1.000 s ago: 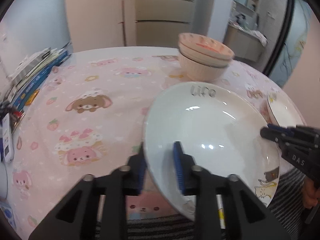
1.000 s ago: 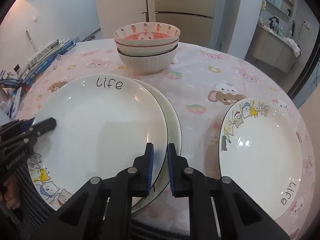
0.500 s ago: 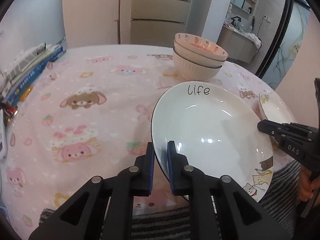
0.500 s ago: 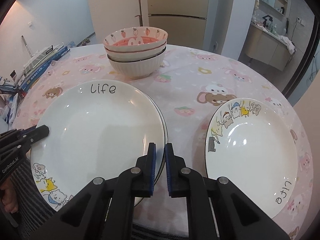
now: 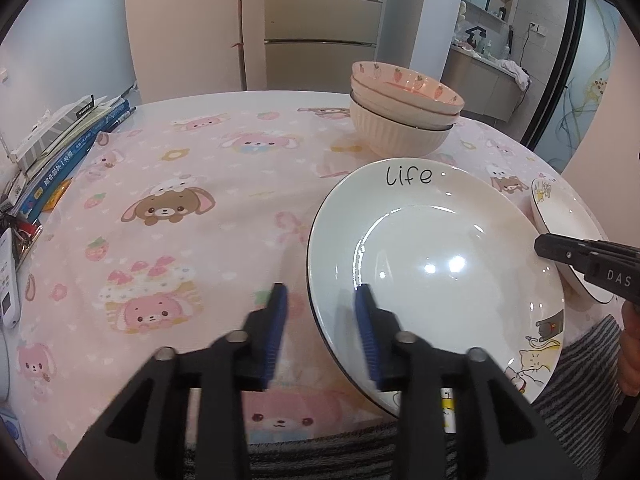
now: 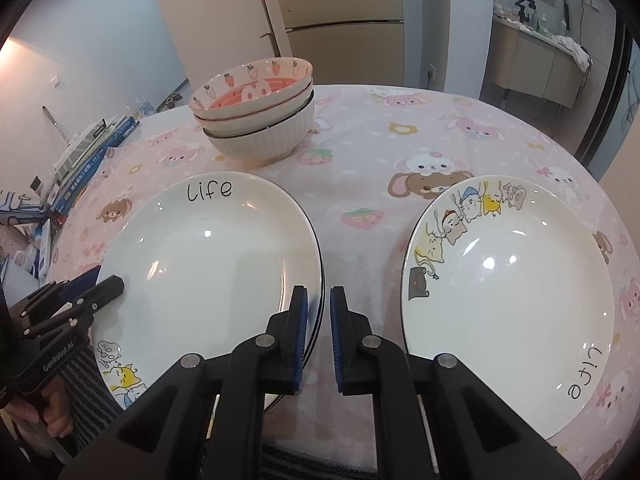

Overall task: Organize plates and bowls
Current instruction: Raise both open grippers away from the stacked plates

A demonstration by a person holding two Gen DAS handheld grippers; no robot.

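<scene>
A stack of white "life" plates [image 6: 200, 264] lies at the table's near left; it also shows in the left wrist view [image 5: 436, 264]. A single cartoon plate [image 6: 512, 292] lies to its right. Three nested bowls [image 6: 256, 116] stand behind, also in the left wrist view [image 5: 404, 116]. My left gripper [image 5: 320, 320] is open, its jaws either side of the stack's left rim, not pressing it. My right gripper [image 6: 319, 320] is slightly open at the stack's right rim, holding nothing.
The round table has a pink cartoon cloth [image 5: 168, 208]. Books and boxes [image 5: 60, 148] lie along the left edge, with a white remote [image 5: 8, 284] near them. A cabinet and doorway stand behind the table.
Both grippers were shut on the top plate's rim and have set it down on the stack. Both have opened, the left one widely.
</scene>
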